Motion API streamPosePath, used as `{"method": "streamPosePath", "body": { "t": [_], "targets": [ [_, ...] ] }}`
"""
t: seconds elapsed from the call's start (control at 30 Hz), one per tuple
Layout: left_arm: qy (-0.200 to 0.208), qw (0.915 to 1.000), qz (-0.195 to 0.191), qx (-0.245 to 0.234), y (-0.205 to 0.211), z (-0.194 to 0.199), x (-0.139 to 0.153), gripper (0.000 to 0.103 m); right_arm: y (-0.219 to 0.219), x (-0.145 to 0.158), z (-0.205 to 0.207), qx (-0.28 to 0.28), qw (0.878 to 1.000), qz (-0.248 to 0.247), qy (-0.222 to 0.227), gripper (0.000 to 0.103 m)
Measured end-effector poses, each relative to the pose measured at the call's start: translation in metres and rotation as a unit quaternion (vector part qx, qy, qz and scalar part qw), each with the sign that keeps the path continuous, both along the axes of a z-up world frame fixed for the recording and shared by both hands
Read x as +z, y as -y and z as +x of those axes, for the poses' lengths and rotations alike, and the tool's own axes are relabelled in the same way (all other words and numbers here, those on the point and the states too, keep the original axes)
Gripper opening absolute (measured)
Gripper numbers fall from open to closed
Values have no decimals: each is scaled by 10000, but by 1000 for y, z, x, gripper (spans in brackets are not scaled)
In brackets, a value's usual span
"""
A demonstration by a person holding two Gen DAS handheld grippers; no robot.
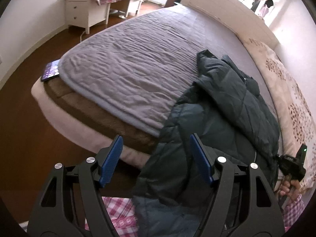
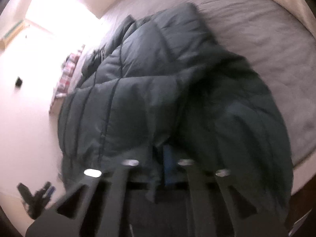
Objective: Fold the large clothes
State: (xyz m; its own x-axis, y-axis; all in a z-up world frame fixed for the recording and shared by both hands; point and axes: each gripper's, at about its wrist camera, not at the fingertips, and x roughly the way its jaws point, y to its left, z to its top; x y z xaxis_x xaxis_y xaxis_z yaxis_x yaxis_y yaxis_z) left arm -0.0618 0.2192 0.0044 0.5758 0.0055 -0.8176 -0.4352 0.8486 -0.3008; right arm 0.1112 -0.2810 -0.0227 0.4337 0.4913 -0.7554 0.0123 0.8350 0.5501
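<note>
A dark green quilted puffer jacket [image 1: 227, 106] lies crumpled on the right side of the bed and hangs over its near edge. My left gripper [image 1: 156, 158] is open, its blue pads apart above the bed's edge, with the jacket's hanging part under the right pad. In the blurred right wrist view the jacket [image 2: 158, 98] fills the middle, and my right gripper [image 2: 160, 167] is shut on a fold of it at its near edge. The right gripper also shows in the left wrist view [image 1: 292, 165], held by a hand at the jacket's right edge.
The bed has a grey quilted cover [image 1: 126, 63] and a floral duvet [image 1: 292, 102] along the right. A phone [image 1: 50, 71] lies at the bed's left corner. A white drawer unit [image 1: 83, 11] and a desk stand by the far wall. Brown floor is on the left.
</note>
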Motion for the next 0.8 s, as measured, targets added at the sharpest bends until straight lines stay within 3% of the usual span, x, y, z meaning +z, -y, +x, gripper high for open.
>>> {"method": "streamPosePath", "body": {
  "t": [0.07, 0.13, 0.23, 0.37, 0.43, 0.57, 0.8],
  "targets": [
    [-36, 10000, 25, 48, 0, -1, -3, 69, -4, 22, 5, -54, 9984, -274, 493, 5],
    [-67, 9999, -10, 79, -1, -1, -5, 69, -4, 29, 13, -102, 9969, -492, 608, 5],
    [-110, 9999, -107, 69, -2, 1, -9, 69, -4, 7, 29, -5, 9976, -680, 137, 7],
    [-115, 9998, -85, -129, 6, 2, -10, 69, 3, -4, 28, -144, 9983, -561, -13, 31],
    [-154, 9996, -34, -214, 8, 1, -10, 70, 13, 1, 18, -348, 9984, -450, 24, 43],
    [-187, 9992, -30, -342, 9, -8, -7, 74, 34, 16, -10, -298, 9987, -327, 264, 53],
    [-431, 9967, -309, -621, 15, -35, -18, 75, 62, 29, -72, -16, 9958, -845, 363, 58]
  ]
}}
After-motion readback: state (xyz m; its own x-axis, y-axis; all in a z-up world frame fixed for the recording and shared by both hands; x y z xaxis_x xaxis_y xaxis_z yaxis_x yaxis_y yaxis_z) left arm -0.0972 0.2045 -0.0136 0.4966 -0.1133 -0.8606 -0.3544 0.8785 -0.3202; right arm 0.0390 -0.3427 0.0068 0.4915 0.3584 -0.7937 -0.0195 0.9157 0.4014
